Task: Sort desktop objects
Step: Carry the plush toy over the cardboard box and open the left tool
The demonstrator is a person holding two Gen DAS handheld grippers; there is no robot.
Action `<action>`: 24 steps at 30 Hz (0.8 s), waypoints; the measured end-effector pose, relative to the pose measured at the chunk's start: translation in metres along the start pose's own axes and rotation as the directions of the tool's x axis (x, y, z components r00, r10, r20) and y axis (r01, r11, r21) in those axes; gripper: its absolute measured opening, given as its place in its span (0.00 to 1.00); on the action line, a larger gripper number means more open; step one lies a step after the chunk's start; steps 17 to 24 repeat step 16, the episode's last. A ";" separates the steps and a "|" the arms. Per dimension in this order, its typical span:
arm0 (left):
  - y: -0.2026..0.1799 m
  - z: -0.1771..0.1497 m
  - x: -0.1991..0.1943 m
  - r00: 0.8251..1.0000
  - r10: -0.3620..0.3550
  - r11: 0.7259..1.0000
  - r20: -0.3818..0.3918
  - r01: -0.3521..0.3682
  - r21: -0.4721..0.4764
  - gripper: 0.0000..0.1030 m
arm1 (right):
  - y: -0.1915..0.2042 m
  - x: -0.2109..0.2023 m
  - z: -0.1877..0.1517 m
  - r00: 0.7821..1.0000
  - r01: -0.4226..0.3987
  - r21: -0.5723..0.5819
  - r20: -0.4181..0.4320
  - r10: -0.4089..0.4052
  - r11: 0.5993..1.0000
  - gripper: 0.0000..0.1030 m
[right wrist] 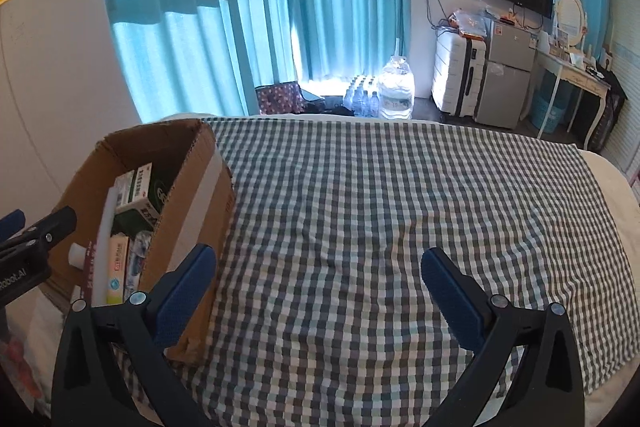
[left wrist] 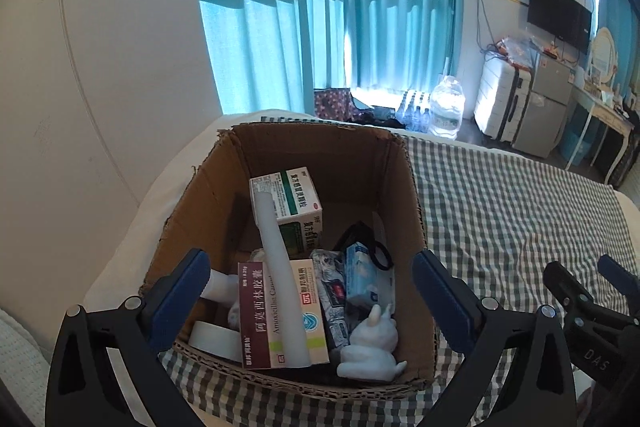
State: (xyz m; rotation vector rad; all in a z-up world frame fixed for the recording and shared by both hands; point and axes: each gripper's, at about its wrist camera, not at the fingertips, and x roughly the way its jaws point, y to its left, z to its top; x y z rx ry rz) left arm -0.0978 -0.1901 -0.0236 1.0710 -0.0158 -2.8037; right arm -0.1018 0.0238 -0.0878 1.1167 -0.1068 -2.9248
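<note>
Above the cardboard box (left wrist: 224, 195): left tool (left wrist: 312, 291) wide, gripping nothing.
Box on checked cloth (right wrist: 380, 211) holds medicine cartons (left wrist: 296, 203), white tube (left wrist: 280, 275), figurine (left wrist: 372, 347); right tool (right wrist: 320, 291) wide, empty, over cloth.

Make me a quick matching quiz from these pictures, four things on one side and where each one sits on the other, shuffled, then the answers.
Things:
1. white tube
2. white figurine
3. roll of tape
4. green-and-white box

Places:
A. near left corner of the cardboard box
B. toward the far wall
C. near right corner
D. lying across the medicine cartons

Pairs: 1-D, 2-C, 3-A, 4-B
</note>
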 end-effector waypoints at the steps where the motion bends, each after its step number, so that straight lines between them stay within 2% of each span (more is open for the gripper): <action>1: 0.000 -0.001 0.001 1.000 0.002 1.000 -0.006 -0.002 -0.004 1.00 | 0.001 0.000 0.000 1.000 0.001 0.002 0.001 -0.001 1.000 1.00; 5: -0.001 -0.001 0.007 0.999 0.018 1.000 -0.027 -0.018 -0.005 1.00 | 0.004 -0.001 0.001 1.000 0.002 -0.013 0.007 -0.002 1.000 1.00; 9: 0.003 -0.004 0.012 0.999 0.022 0.998 -0.038 -0.024 -0.056 1.00 | 0.006 0.006 -0.001 0.999 0.031 -0.034 -0.016 -0.032 0.999 1.00; 14: 0.001 -0.007 0.021 0.995 -0.042 0.998 -0.091 0.037 -0.053 1.00 | 0.002 0.015 -0.004 0.997 0.048 -0.029 -0.054 -0.049 0.998 1.00; 16: -0.001 -0.007 0.021 0.996 -0.015 0.999 -0.093 0.011 -0.042 1.00 | 0.004 0.016 -0.004 0.997 0.052 -0.027 -0.053 -0.053 0.998 1.00; 24: -0.001 -0.007 0.021 0.996 -0.015 0.999 -0.093 0.011 -0.042 1.00 | 0.004 0.016 -0.004 0.997 0.052 -0.027 -0.053 -0.053 0.998 1.00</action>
